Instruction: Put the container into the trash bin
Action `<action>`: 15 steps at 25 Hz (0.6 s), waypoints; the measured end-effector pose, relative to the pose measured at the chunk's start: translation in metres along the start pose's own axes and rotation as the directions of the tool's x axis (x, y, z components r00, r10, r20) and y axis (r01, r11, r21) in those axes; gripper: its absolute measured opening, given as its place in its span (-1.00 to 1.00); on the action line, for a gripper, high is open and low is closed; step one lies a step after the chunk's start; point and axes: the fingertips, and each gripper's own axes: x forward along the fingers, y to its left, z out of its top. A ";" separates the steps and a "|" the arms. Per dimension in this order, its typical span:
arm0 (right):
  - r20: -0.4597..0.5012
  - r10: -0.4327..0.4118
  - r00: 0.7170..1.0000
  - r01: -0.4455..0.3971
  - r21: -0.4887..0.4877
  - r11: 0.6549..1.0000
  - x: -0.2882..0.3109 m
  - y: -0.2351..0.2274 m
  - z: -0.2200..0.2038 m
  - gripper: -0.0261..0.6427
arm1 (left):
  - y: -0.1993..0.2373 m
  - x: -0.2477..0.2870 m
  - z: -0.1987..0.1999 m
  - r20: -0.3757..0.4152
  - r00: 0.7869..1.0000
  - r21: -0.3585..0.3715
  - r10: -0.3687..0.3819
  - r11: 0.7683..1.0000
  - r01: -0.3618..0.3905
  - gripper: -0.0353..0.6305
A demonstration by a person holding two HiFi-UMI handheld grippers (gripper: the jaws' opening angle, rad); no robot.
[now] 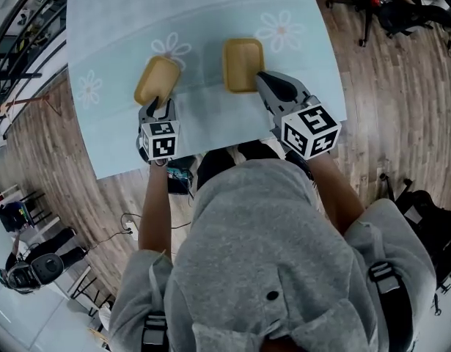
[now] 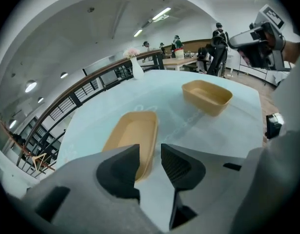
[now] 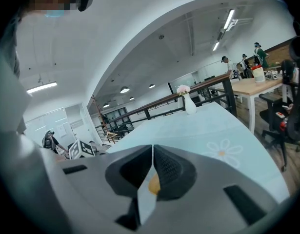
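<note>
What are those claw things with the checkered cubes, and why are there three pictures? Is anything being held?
A person in a grey hoodie holds a two-jaw claw, called a gripper, in each hand. The marker cubes are parts of them. One picture comes from a camera on the person's head, looking down; the other two from cameras riding on the grippers. On the pale blue table lie a left container and a right container, both tan. The left gripper has its jaws apart at the left container's near end, not pressing it. The right gripper is shut and empty. Nothing is held.
</note>
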 end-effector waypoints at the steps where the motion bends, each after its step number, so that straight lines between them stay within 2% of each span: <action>1: 0.004 -0.004 1.000 0.003 0.005 1.000 -0.003 -0.002 0.000 -0.83 | -0.001 0.005 -0.004 -0.019 1.000 0.006 -0.005 1.000 0.005 -0.45; 6: 0.006 -0.030 1.000 0.029 0.044 0.999 -0.017 -0.017 -0.003 -0.83 | -0.014 0.031 -0.016 -0.097 0.994 0.006 -0.047 0.999 0.048 -0.45; 8: 0.006 -0.032 0.999 0.032 0.047 0.998 -0.018 -0.019 -0.004 -0.83 | -0.012 0.036 -0.017 -0.111 0.993 0.018 -0.036 0.999 0.038 -0.47; 12: -0.003 -0.035 0.999 0.035 0.049 0.998 -0.020 -0.024 -0.008 -0.83 | -0.010 0.042 -0.016 -0.127 0.992 0.071 -0.009 0.997 0.019 -0.63; 15: -0.003 -0.033 0.999 0.033 0.046 0.998 -0.015 -0.021 -0.008 -0.83 | -0.008 0.043 -0.013 -0.133 0.991 0.073 -0.018 0.997 0.028 -0.73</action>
